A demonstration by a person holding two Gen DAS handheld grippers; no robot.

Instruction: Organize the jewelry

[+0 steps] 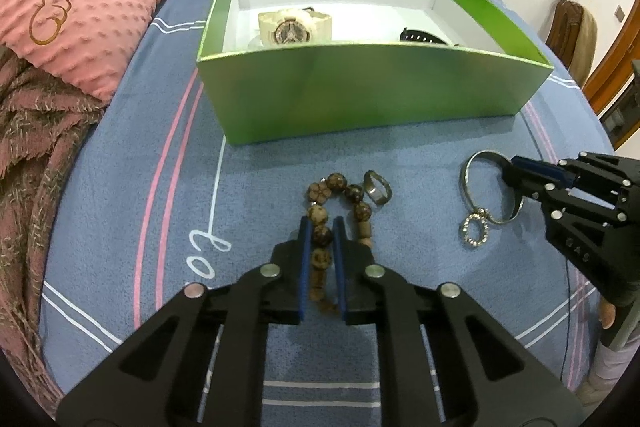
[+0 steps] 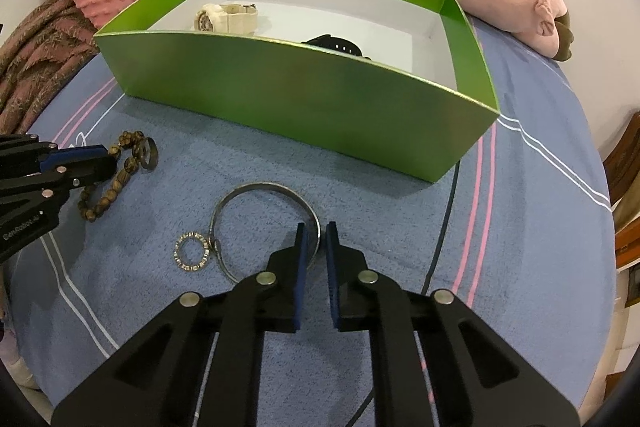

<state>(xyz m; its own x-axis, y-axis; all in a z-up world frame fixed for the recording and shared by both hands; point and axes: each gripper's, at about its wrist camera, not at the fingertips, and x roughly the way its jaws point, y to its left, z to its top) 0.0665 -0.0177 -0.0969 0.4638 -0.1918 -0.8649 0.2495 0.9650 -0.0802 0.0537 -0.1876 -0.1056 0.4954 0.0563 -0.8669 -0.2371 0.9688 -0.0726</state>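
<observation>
While my left gripper (image 1: 321, 227) clamps the wooden bead bracelet (image 1: 322, 234), only its camera shows the beads between the pads. My right gripper (image 2: 316, 231) pinches the silver bangle (image 2: 256, 189); its view alone exposes the rim between its fingers.

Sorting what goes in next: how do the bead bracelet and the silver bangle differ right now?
The bead bracelet is a string of brown wooden beads; the silver bangle is one thin metal hoop with a small sparkly ring attached. The bracelet lies bunched; the bangle stays round. The left hand-held gripper pinches the bracelet, the right hand-held gripper the bangle. Both lie on the blue bedspread.
</observation>
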